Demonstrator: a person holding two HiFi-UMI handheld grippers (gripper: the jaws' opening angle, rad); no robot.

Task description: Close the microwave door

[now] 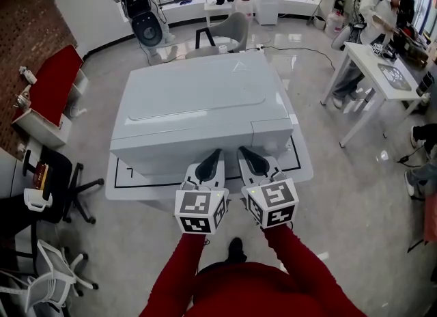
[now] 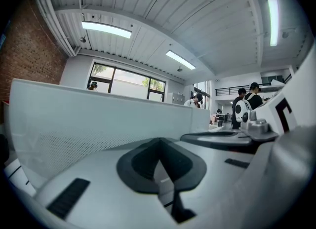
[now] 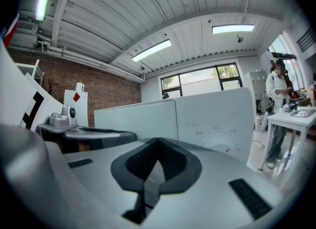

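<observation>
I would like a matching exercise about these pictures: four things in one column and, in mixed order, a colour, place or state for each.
Things:
1. microwave
2. sleeve
3. office chair
4. left gripper

Descriptions:
a. black
b. jaws together, nothing held
c. stands on the table
d. red

Pairs: 1-c, 2-d, 3-a, 4-b

A red bench sits by the brick wall on the left. A black chair stands near it. At the back is a grey chair. On the right, a person stands at a white counter. The floor is grey and shiny.
</observation>
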